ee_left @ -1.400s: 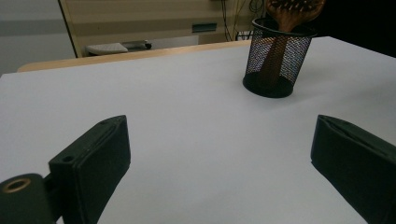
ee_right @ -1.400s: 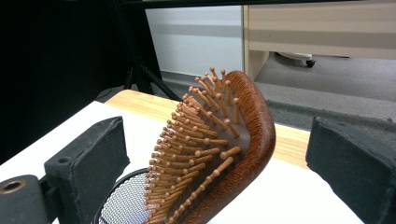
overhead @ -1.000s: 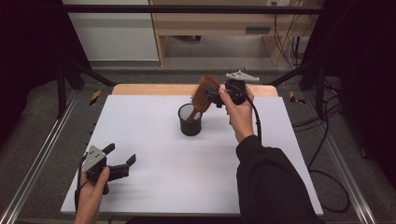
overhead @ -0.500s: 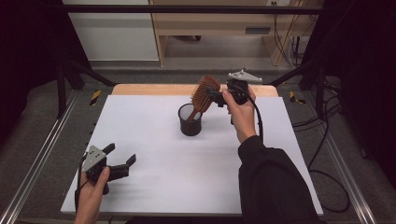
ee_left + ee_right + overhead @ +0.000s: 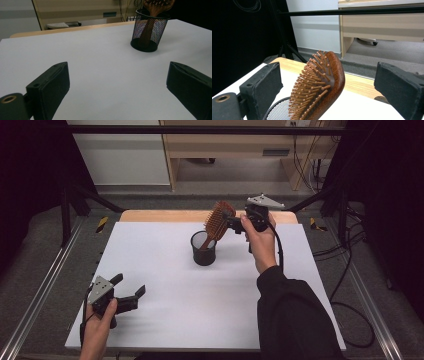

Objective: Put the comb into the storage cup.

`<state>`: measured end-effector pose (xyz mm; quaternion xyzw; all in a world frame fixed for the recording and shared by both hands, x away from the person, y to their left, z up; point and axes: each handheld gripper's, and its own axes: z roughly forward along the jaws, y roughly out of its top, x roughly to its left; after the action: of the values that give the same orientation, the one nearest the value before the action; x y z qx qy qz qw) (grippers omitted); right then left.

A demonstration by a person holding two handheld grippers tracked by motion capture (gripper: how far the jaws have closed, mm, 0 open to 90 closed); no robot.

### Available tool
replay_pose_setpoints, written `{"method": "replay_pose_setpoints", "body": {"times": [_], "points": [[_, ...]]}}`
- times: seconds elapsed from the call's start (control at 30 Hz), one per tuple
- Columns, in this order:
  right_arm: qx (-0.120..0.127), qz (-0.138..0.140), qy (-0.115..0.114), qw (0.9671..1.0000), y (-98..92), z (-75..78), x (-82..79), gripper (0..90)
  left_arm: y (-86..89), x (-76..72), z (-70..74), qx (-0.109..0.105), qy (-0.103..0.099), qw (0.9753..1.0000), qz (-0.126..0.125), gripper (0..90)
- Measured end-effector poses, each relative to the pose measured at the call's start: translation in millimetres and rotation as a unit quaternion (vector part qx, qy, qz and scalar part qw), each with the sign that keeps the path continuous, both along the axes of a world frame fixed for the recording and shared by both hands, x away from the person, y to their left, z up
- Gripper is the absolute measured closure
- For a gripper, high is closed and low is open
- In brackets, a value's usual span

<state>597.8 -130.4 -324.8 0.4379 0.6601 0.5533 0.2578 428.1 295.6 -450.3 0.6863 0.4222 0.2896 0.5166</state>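
While hairbrush (image 5: 216, 224) stands handle-down, tilted, in mesh cup (image 5: 203, 249) | right gripper (image 5: 235, 225) nearer, jaws spread wide, brush head between them | left gripper (image 5: 131, 295) agape, well apart

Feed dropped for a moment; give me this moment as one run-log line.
right gripper: open, at wooden hairbrush head | brush: handle down in black mesh cup | left gripper: open, over white table
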Motion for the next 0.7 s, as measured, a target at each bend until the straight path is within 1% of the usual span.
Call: {"method": "replay_pose_setpoints", "body": {"times": [0.23, 0.33, 0.43, 0.5, 0.57, 0.7], "points": [[-0.004, -0.007, -0.011, 0.9999, -2.0, 1.7, -2.5, 7.1, -0.3, 0.0, 0.0, 0.0, 0.0, 1.0, -0.001, 5.1], [0.0, -0.014, -0.025, 0.9996, -4.1, 3.4, -3.5, 6.6, 0.0, 0.0, 0.0, 0.0, 0.0, 1.0, 0.0, 5.1], [0.001, -0.026, -0.041, 0.9988, -6.6, 5.3, -4.7, 5.8, -0.1, -0.1, 0.0, 0.0, 0.0, 1.0, 0.0, 5.1], [0.0, -0.03, -0.046, 0.9985, -8.2, 6.1, -6.0, 5.6, -0.3, 0.0, 0.0, 0.0, 0.0, 1.0, -0.001, 5.1], [-0.004, -0.036, -0.055, 0.9979, -9.8, 6.4, -7.4, 5.5, -0.4, 0.0, -0.1, 0.0, 0.0, 1.0, 0.0, 5.1], [-0.004, -0.041, -0.061, 0.9973, -13.5, 6.9, -10.0, 5.5, -0.3, 0.0, 0.1, 0.0, 0.0, 1.0, -0.001, 5.1]]}}
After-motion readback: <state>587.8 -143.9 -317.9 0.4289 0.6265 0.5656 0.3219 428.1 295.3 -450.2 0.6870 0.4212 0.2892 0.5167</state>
